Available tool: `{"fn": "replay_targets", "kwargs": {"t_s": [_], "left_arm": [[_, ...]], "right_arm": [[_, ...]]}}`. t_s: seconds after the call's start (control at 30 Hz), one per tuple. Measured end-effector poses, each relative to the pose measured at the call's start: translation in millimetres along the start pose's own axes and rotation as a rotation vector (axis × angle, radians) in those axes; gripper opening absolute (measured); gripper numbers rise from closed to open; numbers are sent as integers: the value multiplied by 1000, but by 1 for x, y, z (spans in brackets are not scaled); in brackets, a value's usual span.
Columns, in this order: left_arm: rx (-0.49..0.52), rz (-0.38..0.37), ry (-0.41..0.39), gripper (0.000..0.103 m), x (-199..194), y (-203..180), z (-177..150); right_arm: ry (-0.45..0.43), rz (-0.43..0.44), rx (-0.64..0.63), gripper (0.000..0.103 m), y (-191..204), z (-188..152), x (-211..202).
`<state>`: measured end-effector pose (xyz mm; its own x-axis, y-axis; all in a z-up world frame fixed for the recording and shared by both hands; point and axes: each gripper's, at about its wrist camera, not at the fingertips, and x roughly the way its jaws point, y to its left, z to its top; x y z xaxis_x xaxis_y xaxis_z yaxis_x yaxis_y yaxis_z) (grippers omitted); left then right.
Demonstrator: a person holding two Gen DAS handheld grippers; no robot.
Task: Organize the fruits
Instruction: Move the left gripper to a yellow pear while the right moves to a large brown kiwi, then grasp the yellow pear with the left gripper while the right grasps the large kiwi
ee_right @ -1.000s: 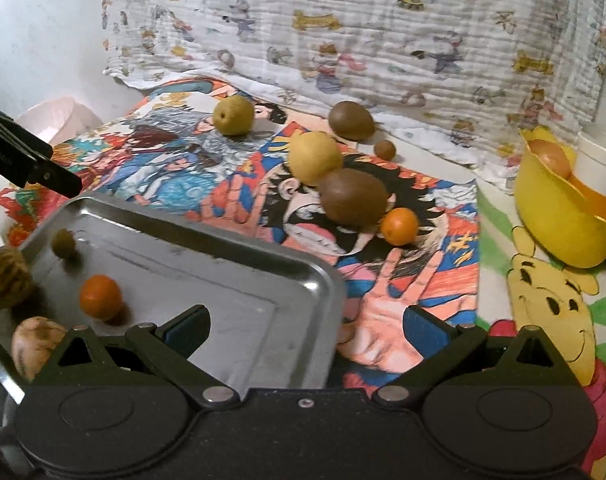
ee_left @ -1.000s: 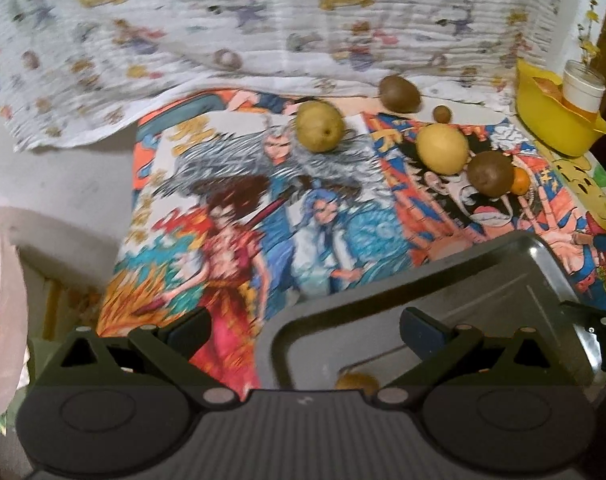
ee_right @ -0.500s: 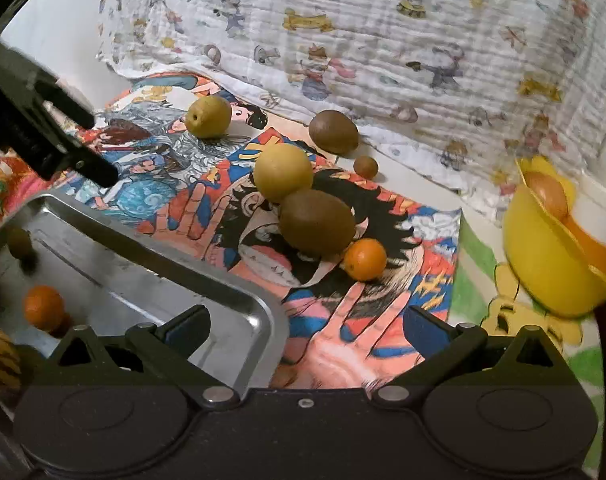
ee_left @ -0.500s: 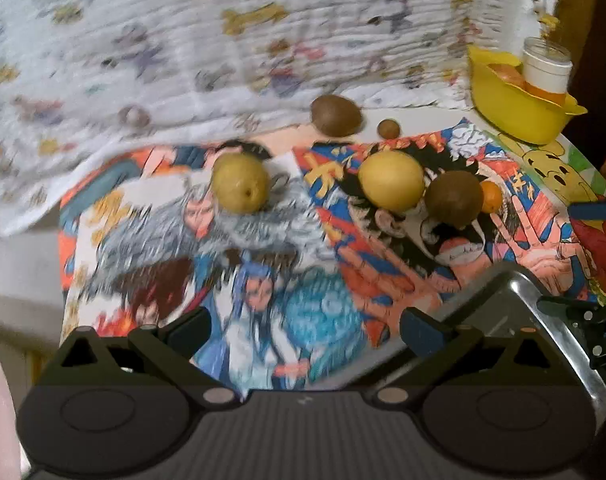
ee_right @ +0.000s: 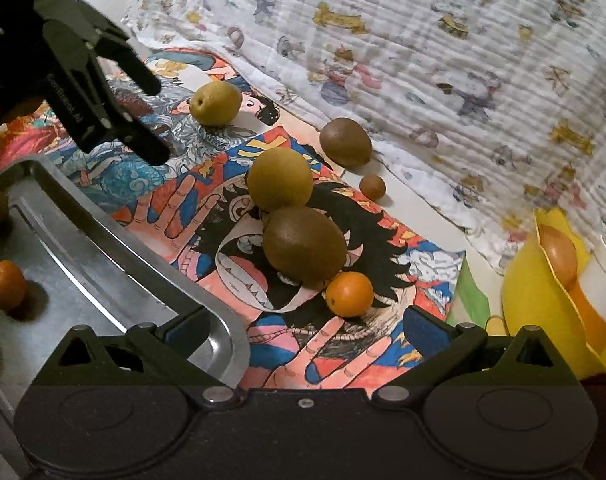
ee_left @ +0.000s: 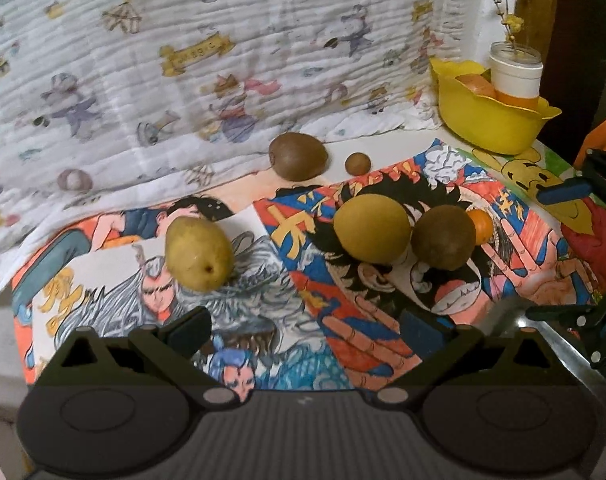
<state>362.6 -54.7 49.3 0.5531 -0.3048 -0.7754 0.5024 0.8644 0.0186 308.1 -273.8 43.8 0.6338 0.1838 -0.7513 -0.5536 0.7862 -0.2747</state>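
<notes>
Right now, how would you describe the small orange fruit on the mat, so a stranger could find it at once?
Find the cartoon mat between the metal tray and the yellow bowl. Three fruits cluster in its middle: a yellow pear, a brown kiwi, then the orange fruit touching the kiwi. It is the smallest and the only orange one there.

Loose on the printed cloth: two kiwis (ee_right: 305,245) (ee_right: 345,141), two yellow-green pears (ee_right: 280,179) (ee_right: 215,103), one orange (ee_right: 349,294) and one small brown nut-like fruit (ee_right: 372,187). One metal tray (ee_right: 115,276) at 9 o'clock holds one more orange (ee_right: 6,285). One yellow bowl (ee_right: 537,304) sits at 3 o'clock.
</notes>
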Motion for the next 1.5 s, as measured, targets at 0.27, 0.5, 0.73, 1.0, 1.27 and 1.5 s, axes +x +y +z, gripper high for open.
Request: {"fn": "replay_targets", "kwargs": {"t_s": [0.27, 0.5, 0.73, 1.0, 1.27, 1.5], "left_arm": [[137, -45, -55, 102, 11, -9, 8], [366, -99, -104, 102, 24, -22, 22], [662, -142, -125, 101, 43, -41, 25], [827, -185, -101, 98, 63, -45, 25], [976, -200, -98, 93, 79, -51, 26], [970, -256, -90, 78, 86, -49, 34]], "right_arm": [[-6, 12, -101, 102, 0, 7, 9], [-24, 77, -244, 102, -4, 16, 19], [-2, 128, -369, 96, -10, 29, 40], [34, 212, -484, 94, -17, 33, 57], [56, 284, -509, 86, -22, 44, 77], [54, 350, -506, 70, -27, 46, 78]]}}
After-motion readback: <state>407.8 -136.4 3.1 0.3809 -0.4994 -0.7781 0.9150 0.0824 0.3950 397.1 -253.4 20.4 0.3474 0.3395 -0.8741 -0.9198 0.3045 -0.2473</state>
